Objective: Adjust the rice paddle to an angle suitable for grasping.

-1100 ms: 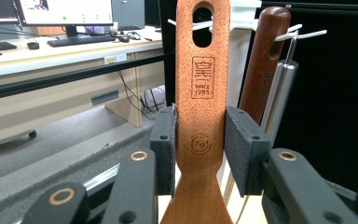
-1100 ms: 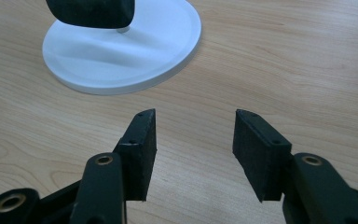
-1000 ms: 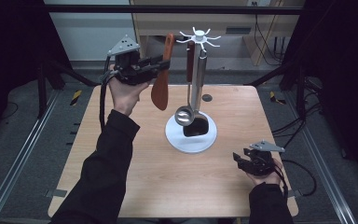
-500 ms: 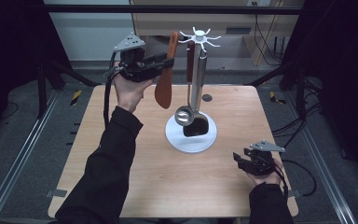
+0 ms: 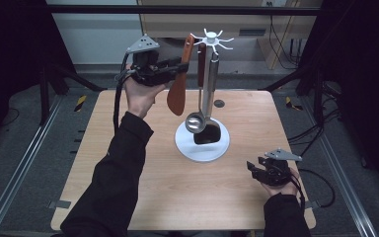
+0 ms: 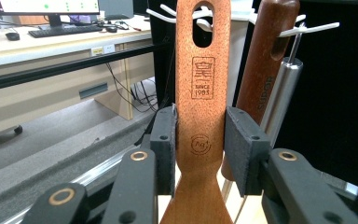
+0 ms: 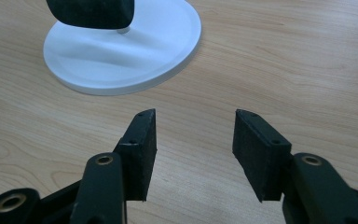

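Left gripper (image 5: 180, 65) raised beside rack (image 5: 211, 38), pads clamping wooden spatula (image 6: 200, 116) handle; its own view reveals stamped logo. Right gripper (image 7: 193, 140) low over table (image 7: 307, 70), jaws apart, nothing between; white base (image 7: 121, 70) ahead-left.

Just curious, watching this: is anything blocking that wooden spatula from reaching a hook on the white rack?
Nothing visible. The left gripper holds the wooden spatula by its handle just short of the white hooks, beside the hanging ladle; its hanging hole is unobstructed.

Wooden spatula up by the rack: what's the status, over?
Left tool shut on wooden spatula, near rack hooks. Right tool open, idle. Ladle hangs beside.
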Motion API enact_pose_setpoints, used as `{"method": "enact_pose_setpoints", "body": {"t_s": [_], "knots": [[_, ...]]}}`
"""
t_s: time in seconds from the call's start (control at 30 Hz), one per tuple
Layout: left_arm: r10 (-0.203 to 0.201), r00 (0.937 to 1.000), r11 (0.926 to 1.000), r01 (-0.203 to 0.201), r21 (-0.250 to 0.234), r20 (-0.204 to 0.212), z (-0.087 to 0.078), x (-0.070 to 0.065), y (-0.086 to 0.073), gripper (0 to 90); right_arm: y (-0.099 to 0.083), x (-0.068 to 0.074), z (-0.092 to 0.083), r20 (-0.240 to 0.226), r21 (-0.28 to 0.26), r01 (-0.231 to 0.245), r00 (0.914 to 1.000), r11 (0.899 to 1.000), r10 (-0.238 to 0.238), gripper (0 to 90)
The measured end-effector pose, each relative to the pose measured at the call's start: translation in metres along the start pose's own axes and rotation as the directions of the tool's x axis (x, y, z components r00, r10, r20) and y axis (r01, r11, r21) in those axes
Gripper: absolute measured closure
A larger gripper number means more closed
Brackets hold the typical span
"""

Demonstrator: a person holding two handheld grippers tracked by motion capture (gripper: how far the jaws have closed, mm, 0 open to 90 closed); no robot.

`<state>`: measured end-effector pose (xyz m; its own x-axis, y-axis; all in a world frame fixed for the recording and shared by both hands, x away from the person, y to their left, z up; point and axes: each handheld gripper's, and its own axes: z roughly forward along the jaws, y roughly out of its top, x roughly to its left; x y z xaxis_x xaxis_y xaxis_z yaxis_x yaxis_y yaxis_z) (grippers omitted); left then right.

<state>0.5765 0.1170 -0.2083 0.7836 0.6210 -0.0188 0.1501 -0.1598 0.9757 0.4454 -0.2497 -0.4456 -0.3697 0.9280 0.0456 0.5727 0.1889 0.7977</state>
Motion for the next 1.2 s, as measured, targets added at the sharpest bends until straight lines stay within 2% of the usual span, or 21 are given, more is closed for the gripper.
{"method": "enact_pose_setpoints", "body": {"t_s": [0.43,0.77,1.0,1.2], "knots": [[0.001,1.0,0.9997,-0.001,0.026,0.01,0.008,-0.003,-0.004,65.2,0.0,0.001,0.0,-0.005,-0.001,-0.002,1.0,1.0,0.002,49.6],[0.018,0.9994,0.9997,-0.018,0.016,-0.029,0.012,-0.006,-0.005,64.9,0.0,0.002,0.0,-0.006,-0.003,0.001,1.0,1.0,-0.001,49.5],[-0.004,0.9996,1.0,0.004,0.006,-0.029,0.017,-0.008,-0.007,64.7,0.0,0.002,0.0,-0.005,-0.002,0.003,1.0,1.0,-0.003,49.4],[-0.012,0.9987,0.9999,0.013,0.004,-0.05,0.019,-0.009,-0.008,67.2,0.0,0.002,0.0,-0.004,-0.004,0.002,1.0,1.0,-0.002,49.3]]}}
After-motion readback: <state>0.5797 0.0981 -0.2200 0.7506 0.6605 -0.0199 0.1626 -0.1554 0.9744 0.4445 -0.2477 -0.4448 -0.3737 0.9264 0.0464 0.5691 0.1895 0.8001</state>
